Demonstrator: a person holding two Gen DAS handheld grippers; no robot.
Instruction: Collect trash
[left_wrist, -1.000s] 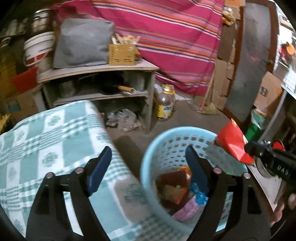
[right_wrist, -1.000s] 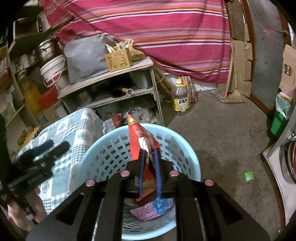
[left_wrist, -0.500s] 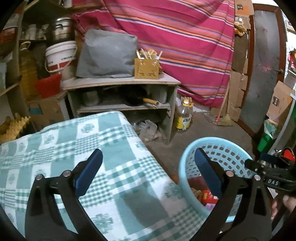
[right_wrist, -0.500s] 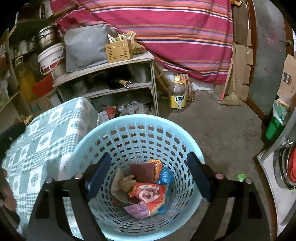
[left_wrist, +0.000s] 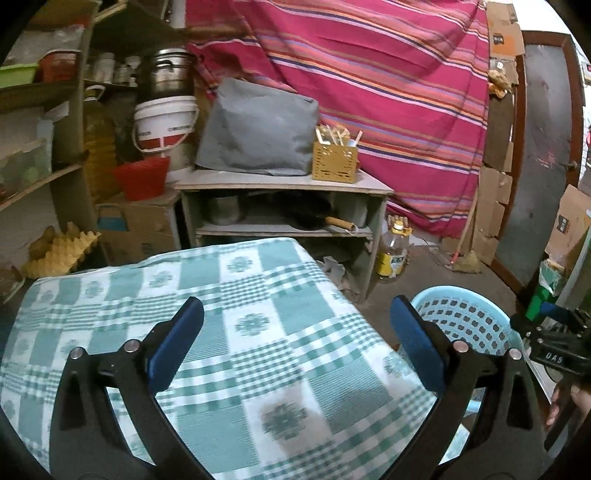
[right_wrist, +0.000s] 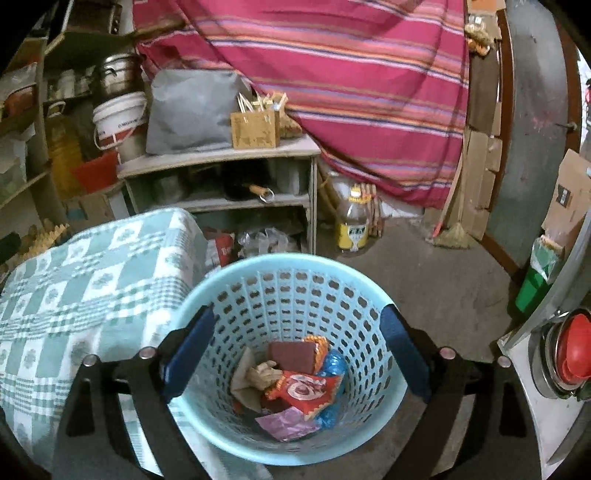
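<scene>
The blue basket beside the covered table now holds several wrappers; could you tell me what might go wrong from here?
1. The blue basket stands tight against the checked cloth; a passing sleeve or the left tongs might snag the cloth and tip it.
2. The right tongs, open and empty, hang over the rim and could knock it.

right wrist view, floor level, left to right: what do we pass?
Checked cloth → blue basket holding wrappers → oil bottle → broom → green bin.
</scene>
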